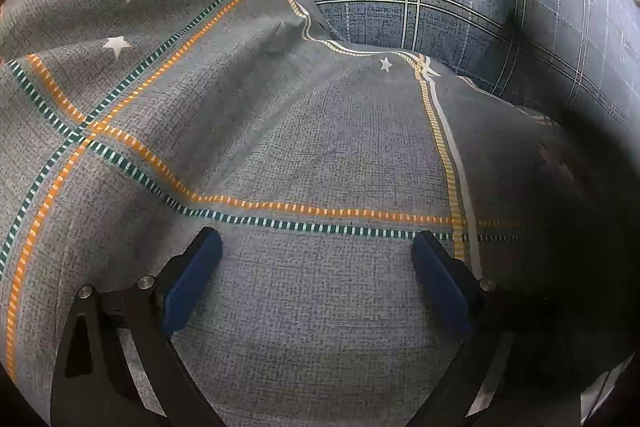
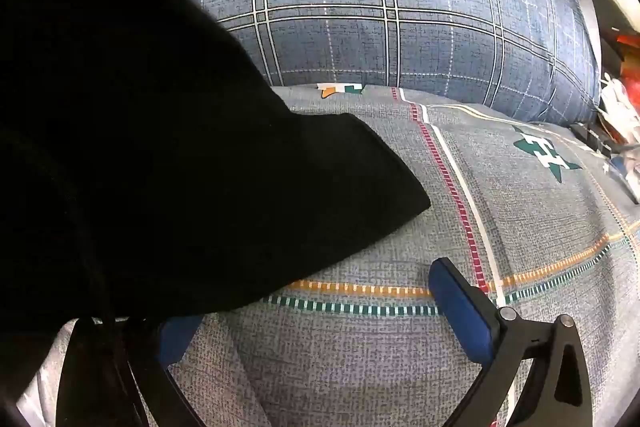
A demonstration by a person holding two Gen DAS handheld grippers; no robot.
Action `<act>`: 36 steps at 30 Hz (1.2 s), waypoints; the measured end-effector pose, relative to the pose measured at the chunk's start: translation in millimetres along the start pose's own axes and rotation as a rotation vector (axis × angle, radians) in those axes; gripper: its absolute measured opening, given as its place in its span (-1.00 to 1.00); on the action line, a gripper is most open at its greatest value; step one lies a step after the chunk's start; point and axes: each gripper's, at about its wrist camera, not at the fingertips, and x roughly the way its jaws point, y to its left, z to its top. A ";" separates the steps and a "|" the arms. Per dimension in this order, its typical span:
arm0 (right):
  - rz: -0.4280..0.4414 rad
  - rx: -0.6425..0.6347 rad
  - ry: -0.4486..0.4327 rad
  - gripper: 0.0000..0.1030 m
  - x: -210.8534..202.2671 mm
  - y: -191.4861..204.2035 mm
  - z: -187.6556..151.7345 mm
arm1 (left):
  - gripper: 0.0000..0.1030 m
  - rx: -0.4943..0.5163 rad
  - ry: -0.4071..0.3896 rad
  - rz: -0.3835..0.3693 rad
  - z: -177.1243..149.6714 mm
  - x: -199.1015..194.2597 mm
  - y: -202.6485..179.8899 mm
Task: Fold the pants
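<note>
Black fabric pants (image 2: 160,147) spread across the left half of the right wrist view, lying on a grey star-printed bedsheet with orange and green dashed stripes (image 2: 360,367), one corner reaching toward a red dashed stripe. Draped over the left finger of the right gripper (image 2: 316,303), blue pads spread wide, nothing pinched. Left gripper (image 1: 316,247) likewise spread wide over bare sheet, gripping nothing. Beyond, a blue-grey plaid pillow (image 2: 380,7) resting against the sheet.
</note>
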 end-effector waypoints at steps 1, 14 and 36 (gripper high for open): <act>0.000 0.000 0.000 1.00 0.1 0.1 -0.1 | 0.88 0.001 -0.002 0.001 -0.1 -0.4 -0.2; 0.002 0.002 0.000 1.00 -0.1 3.6 -1.5 | 0.88 -0.002 0.000 -0.004 1.8 -1.9 3.2; 0.231 0.061 0.088 0.69 -50.6 -8.8 -33.3 | 0.85 -0.067 -0.075 -0.254 -42.7 -105.8 6.2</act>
